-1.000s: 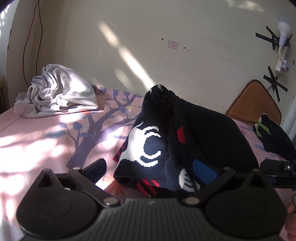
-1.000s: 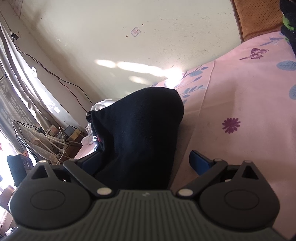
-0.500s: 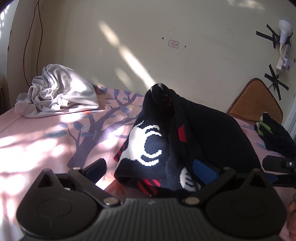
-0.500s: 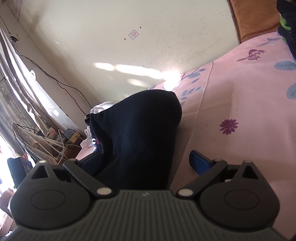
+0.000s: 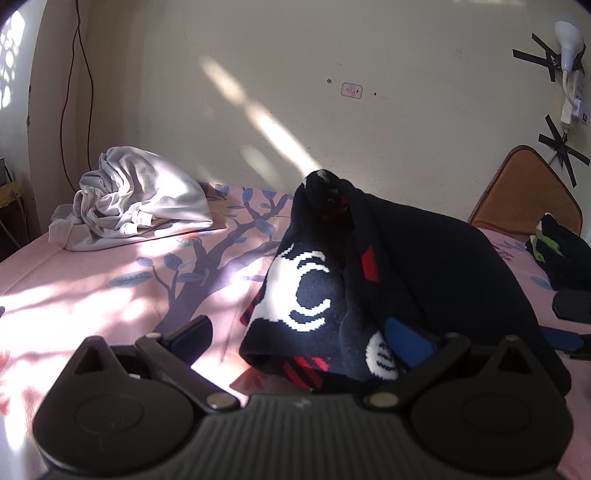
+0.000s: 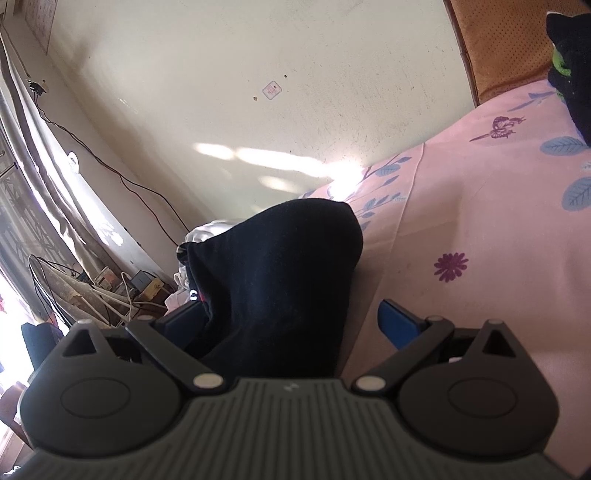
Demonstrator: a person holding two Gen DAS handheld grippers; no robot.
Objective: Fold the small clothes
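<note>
Black sweater [image 5: 399, 273] with white and red knit pattern sat bunched up in a mound on the pink sheet [image 5: 110, 295], just ahead of both grippers. Left gripper [image 5: 299, 332] was spread wide; its right blue finger [image 5: 406, 338] lay against the sweater's lower fold, the left finger [image 5: 195, 330] sat apart on bare sheet. Nothing pinched between them.

Right gripper [image 6: 291, 317] was also wide open. The sweater [image 6: 273, 280] filled most of the gap and blocked the view of the left finger; the right blue finger [image 6: 399, 323] stood clear of the cloth over the sheet [image 6: 480, 221]. Whether the cloth touched the hidden finger, couldn't tell.

Around: crumpled white garment [image 5: 133, 206] at the far left of the bed by the wall [image 5: 295, 110], well apart from the sweater. Brown cushion [image 5: 524, 192] propped at the far right, with a dark green-marked item [image 5: 557, 247] in front of it. White bulb [image 5: 569, 33] and black tape crosses on the wall upper right. A cable [image 5: 74, 92] ran down the left wall. In the right view, clutter and cords [image 6: 110, 288] sat beyond the bed edge by the curtain.
</note>
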